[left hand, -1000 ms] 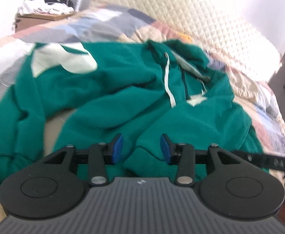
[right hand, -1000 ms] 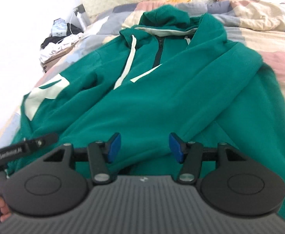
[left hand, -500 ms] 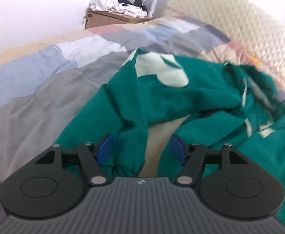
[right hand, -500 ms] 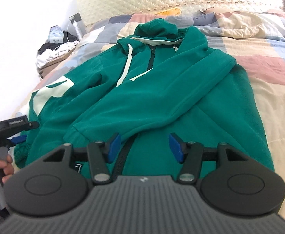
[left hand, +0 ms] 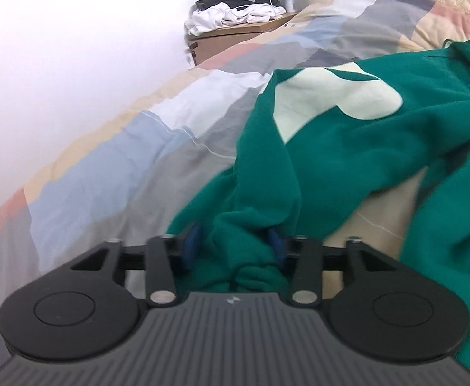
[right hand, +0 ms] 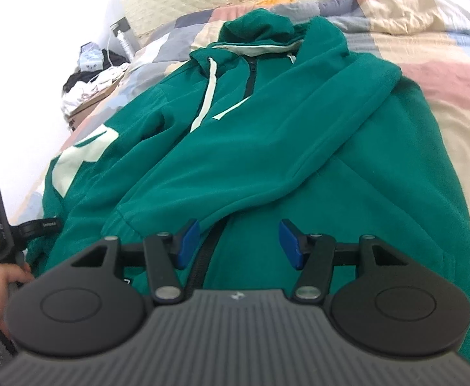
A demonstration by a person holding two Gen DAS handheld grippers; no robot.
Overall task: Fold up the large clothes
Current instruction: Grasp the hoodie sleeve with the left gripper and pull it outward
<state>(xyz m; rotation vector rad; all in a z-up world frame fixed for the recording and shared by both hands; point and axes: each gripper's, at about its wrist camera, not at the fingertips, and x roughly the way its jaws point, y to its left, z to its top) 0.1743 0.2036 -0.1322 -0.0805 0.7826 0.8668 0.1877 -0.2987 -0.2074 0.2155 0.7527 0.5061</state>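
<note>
The green hoodie [right hand: 267, 135] lay spread on the bed [right hand: 444, 74], filling the middle of the frame. It looked soft and floppy, best grabbed at a cuff. The left claw [left hand: 233, 246] had just been closing on the bunched sleeve cuff [left hand: 244, 257]; the right claw [right hand: 239, 243] hung apart, empty

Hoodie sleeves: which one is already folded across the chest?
The sleeve on the right, lying diagonally over the zipper; the other sleeve hangs off the side, bunched in the left gripper.
</note>
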